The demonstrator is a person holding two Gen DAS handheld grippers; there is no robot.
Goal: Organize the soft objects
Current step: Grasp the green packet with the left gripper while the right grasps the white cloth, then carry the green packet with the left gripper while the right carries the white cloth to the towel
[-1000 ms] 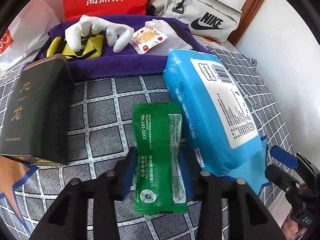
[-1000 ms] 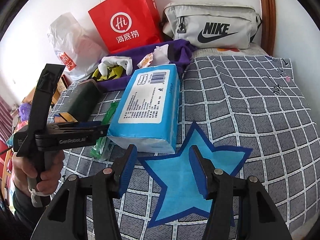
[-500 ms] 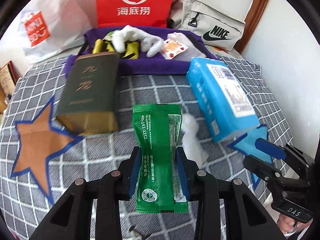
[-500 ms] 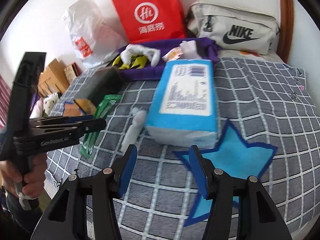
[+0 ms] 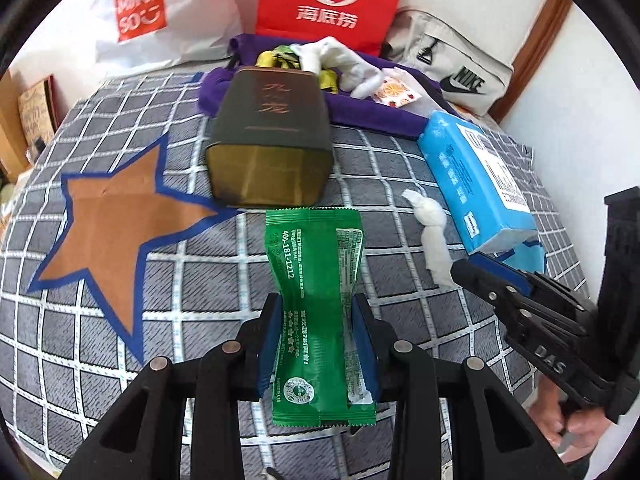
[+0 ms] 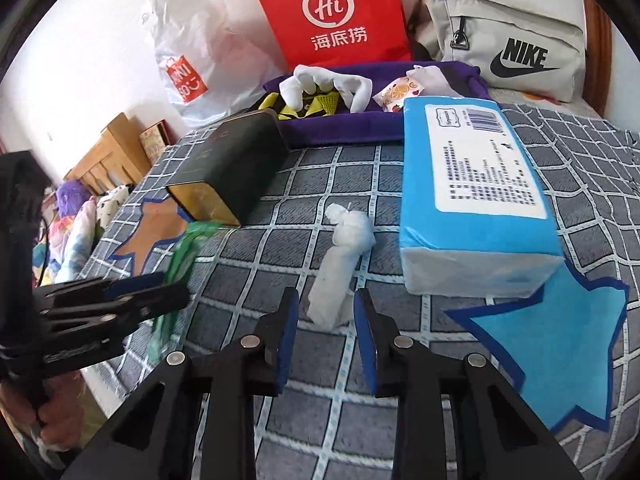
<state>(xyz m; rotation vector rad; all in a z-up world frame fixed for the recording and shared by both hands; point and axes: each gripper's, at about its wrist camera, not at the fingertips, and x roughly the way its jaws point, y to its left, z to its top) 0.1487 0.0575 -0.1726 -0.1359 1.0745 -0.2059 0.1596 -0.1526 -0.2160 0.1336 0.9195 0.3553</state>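
The left tongs [image 5: 316,340] are clamped on a green sachet [image 5: 316,300], its blue pads pinching the packet in at the waist; the sachet stands out forward of the pads, above the checked bedspread [image 5: 120,360].

The right tongs [image 6: 324,328] are closing. The near end of a twisted white tissue wad [image 6: 340,256] lies between the pads, which do not yet press on it. The wad rests on the bedspread, just left of a blue tissue pack [image 6: 472,196].

Placement of the other items:
- The blue tissue pack lies with its near end overlapping a blue star [image 6: 560,336].
- A dark green box [image 5: 272,132] lies on its side, far of the sachet, its near corner beside a brown star [image 5: 108,224].
- A purple tray [image 6: 340,128] sits at the far side of the bed. It holds a white glove [image 6: 324,84], a yellow-and-black item [image 6: 308,104], a fruit-print sachet [image 6: 396,96] and a grey piece of cloth [image 6: 428,80].
- Behind the tray, against the wall, stand a red paper bag [image 6: 336,12], a white plastic bag [image 6: 188,48] and a grey Nike pouch [image 6: 512,44].
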